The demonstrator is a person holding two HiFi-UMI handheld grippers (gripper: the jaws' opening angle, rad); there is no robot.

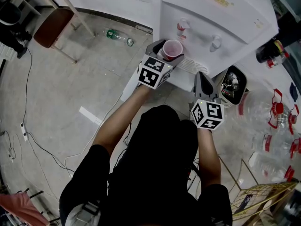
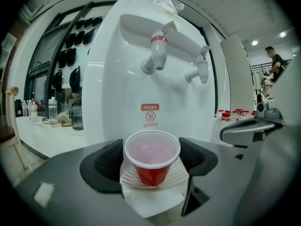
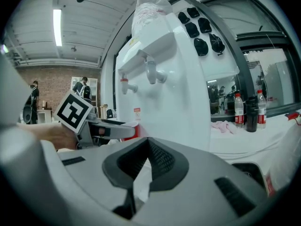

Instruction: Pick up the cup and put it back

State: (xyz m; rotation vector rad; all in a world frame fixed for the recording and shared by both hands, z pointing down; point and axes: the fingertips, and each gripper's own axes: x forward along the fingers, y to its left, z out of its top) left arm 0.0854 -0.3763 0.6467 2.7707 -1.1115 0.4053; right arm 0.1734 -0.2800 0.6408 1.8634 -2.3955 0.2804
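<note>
A red plastic cup (image 1: 172, 49) with a white inside stands upright between the jaws of my left gripper (image 1: 165, 51), under the red tap (image 1: 181, 28) of the white water dispenser (image 1: 211, 13). In the left gripper view the cup (image 2: 151, 157) fills the gap between the black pads (image 2: 106, 166), just above the ribbed white drip tray (image 2: 134, 181), and looks empty. My left gripper (image 2: 151, 161) is shut on it. My right gripper (image 1: 203, 81) hangs to the right of the tray. Its jaws (image 3: 141, 166) are shut with nothing in them.
A green bottle (image 1: 117, 36) lies on the floor at the left, beyond it a chair (image 1: 54, 25). Empty water jugs (image 1: 270, 119) crowd the right side. A dark shiny object (image 1: 233, 84) sits by my right gripper. Cables (image 1: 28, 140) trail across the floor.
</note>
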